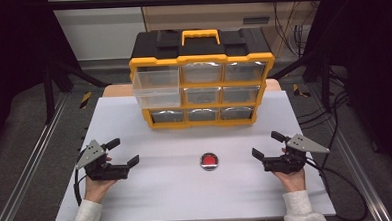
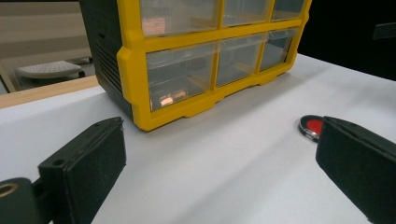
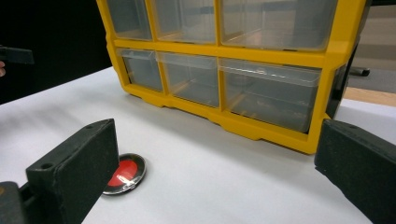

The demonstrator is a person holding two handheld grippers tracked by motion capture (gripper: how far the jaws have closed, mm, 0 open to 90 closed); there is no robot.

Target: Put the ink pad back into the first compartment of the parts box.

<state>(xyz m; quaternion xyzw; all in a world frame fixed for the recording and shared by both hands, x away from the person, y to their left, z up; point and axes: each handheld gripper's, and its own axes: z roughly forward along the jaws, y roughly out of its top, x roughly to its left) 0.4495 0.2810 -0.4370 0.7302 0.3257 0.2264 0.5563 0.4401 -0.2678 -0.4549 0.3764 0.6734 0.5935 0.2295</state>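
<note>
Red disc lies near your bench's front edge, between both grippers, left and right, fingers wide; organizer at the back edge.

No text, label, brand, number or sign can be read on anything in these views; every surface shown is unmarked or too blurred.
</note>
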